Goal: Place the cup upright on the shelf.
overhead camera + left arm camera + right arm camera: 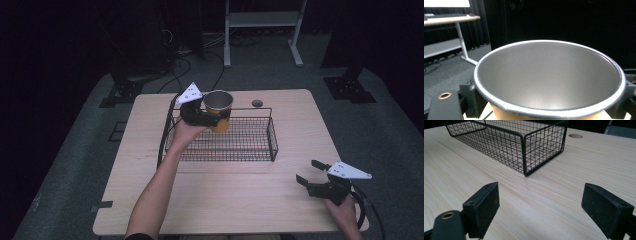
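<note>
An orange paper cup with a silvery inside stands upright over the back left part of a black wire basket. My left gripper is shut on the cup from its left side, just below the rim. In the left gripper view the cup's grey inside looms close, with a jaw at each side of its wall. I cannot tell whether its base touches the basket floor. My right gripper hovers open and empty near the table's front right corner. Its jaws point at the basket's near corner.
The light wooden table carries the basket across its middle. A round cable hole lies behind the basket, also in the right gripper view. A white desk frame and floor cables stand beyond the table.
</note>
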